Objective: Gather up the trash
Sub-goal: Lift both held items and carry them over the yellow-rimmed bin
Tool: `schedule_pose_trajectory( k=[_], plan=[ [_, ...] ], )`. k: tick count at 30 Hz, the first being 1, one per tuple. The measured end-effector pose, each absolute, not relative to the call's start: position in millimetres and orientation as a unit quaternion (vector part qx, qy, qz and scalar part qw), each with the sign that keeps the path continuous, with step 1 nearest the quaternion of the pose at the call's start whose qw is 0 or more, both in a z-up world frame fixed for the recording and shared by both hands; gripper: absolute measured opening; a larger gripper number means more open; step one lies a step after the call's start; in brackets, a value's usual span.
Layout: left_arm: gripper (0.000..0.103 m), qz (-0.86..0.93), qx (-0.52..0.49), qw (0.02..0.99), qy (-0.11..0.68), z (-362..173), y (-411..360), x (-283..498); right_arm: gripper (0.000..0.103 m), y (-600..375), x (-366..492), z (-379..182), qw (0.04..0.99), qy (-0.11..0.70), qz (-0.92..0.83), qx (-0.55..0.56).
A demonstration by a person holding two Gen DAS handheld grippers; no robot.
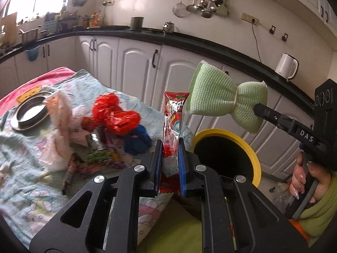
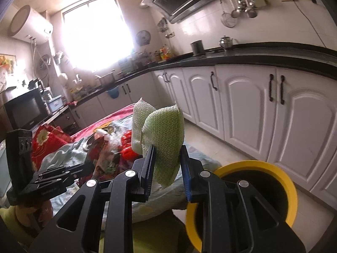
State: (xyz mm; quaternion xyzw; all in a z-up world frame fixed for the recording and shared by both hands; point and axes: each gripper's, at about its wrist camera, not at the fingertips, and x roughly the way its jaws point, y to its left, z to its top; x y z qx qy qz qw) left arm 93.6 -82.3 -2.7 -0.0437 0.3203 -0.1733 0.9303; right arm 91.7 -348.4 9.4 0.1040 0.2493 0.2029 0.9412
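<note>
Left gripper (image 1: 170, 164): jaws clamped on red snack wrapper (image 1: 173, 124). Right gripper (image 2: 167, 164): pinching green mesh scrubber (image 2: 166, 139). Left view alone shows steel plate (image 1: 31, 113); right view, microwave (image 2: 25, 109).

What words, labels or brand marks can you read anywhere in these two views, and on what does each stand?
"DAS": white letters on the right tongs, which hold a green scrubber.
Red snack wrapper in the left tongs: printed characters, too blurred to read.
Left tongs' side in the right wrist view: small lettering, unreadable.
</note>
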Motion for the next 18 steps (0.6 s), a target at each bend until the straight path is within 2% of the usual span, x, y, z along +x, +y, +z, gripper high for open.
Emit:
schedule_pose_trajectory(
  k=[18],
  plan=[
    [0.009,-0.254,-0.037,0.904,0.341,-21.0,-159.3,123.6,0.023,-426.6,85.5,-23.7,0.952,0.274,0.092,0.102]
  ],
)
